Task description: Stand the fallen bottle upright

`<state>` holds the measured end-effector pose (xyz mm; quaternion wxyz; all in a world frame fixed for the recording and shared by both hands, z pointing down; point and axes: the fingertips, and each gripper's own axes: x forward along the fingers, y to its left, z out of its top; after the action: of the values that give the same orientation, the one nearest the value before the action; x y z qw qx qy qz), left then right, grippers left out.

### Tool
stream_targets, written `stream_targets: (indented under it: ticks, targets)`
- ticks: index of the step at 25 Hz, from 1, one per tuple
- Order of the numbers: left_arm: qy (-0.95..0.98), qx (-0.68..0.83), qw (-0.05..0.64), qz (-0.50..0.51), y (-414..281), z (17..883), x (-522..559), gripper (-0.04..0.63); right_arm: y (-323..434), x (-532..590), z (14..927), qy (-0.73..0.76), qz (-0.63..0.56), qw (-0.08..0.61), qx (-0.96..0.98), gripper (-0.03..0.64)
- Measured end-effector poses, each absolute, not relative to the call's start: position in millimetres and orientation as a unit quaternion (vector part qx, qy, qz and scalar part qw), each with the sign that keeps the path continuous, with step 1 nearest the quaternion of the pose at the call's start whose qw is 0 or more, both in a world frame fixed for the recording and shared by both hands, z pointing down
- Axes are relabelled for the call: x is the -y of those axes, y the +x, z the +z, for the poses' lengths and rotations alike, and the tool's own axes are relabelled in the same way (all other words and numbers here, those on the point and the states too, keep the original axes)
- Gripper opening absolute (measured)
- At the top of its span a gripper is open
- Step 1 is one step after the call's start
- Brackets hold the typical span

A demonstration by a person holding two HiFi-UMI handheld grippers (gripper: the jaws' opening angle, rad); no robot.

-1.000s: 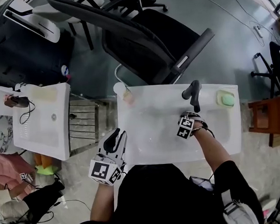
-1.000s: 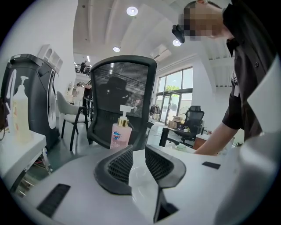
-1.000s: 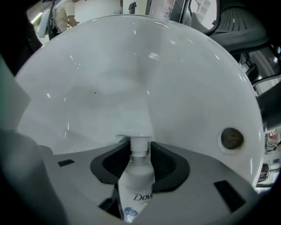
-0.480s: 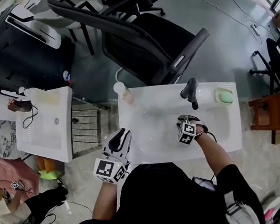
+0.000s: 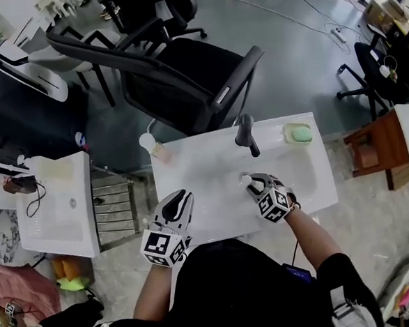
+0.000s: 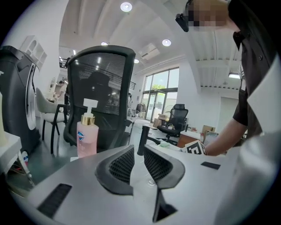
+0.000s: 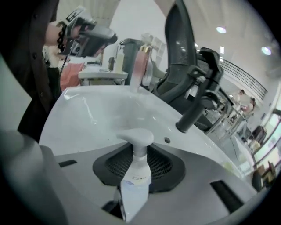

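A white sink stands in a big office room with a grey floor, and a person in a black top stands right up against it. The left claw hangs at the near left edge of the sink. It is almost closed, with just a thin gap, and nothing is in it. The right claw is over the bowl of the sink, on the right side. Its jaws have just been closing and they squeeze a white pump bottle between them. The bottle lies along the claw, and its pump top sticks out past the tips. I cannot tell if the bottle touches the sink. Farther back, a black tap stands at the back rim. A green soap sits in the far right corner. A pink pump bottle stands up in the far left corner. A black office chair is behind the sink. Another white sink is off to the left.
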<state>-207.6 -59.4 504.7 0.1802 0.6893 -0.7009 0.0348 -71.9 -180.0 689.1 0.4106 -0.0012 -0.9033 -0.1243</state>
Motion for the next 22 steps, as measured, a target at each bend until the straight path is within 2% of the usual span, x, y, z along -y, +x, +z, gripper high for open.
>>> stream_targets:
  ticks: [3, 13, 22]
  targets:
    - [0.705, 0.685, 0.179, 0.037, -193, 505, 67, 0.077, -59, 183, 675, 0.045, -0.068, 0.382, 0.921, 0.114]
    - [0.721, 0.668, 0.176, 0.050, -167, 509, 74, 0.074, -51, 171, 614, 0.102, -0.028, 0.292, 0.951, 0.114]
    - [0.702, 0.694, 0.155, 0.034, -184, 494, 62, 0.072, -98, 157, 555, 0.076, -0.008, 0.215, 0.974, 0.114]
